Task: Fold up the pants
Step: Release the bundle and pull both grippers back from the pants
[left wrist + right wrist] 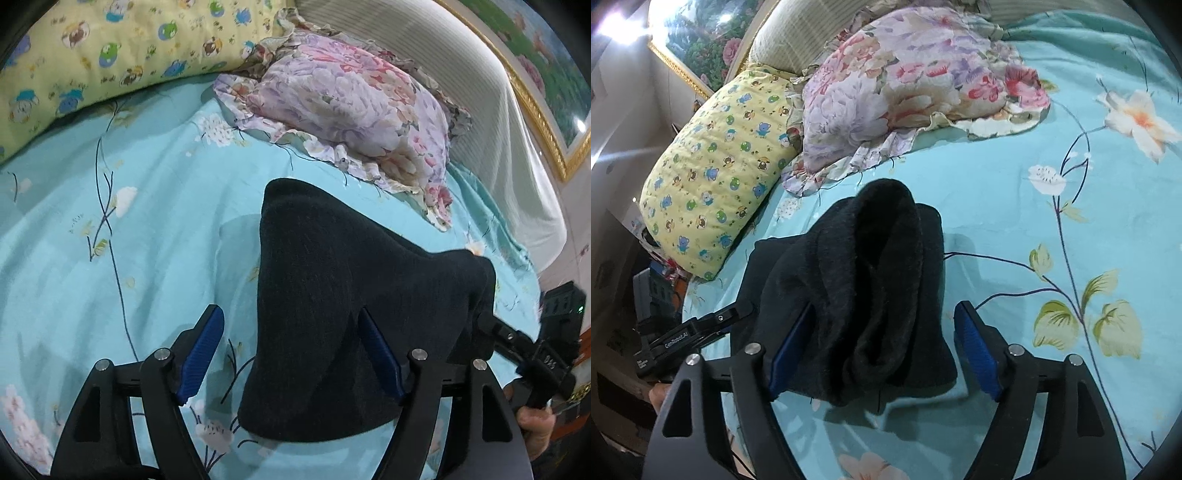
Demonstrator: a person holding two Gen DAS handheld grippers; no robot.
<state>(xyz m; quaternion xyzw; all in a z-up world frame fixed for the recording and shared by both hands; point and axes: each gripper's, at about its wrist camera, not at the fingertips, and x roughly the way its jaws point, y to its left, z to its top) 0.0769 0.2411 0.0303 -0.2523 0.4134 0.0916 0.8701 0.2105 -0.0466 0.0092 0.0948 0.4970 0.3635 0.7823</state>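
The dark navy pants [332, 306] are bunched and draped over my grippers above the turquoise floral bedsheet [129, 221]. My left gripper [288, 325] is open, its blue pads wide apart; the cloth hangs over its right finger [376, 354]. In the right wrist view the pants [871, 288] hang in thick folds between the wide-open jaws of my right gripper [886, 321], resting against its left finger [790, 347]. The right gripper also shows at the right edge of the left wrist view [539, 350], and the left one at the left edge of the right wrist view [690, 339].
A floral pillow [354, 122] lies beyond the pants, a yellow cartoon-print pillow [92, 55] beside it. A white padded headboard [480, 74] and a framed picture [546, 74] stand behind. The bed's edge drops off near the yellow pillow [713, 177].
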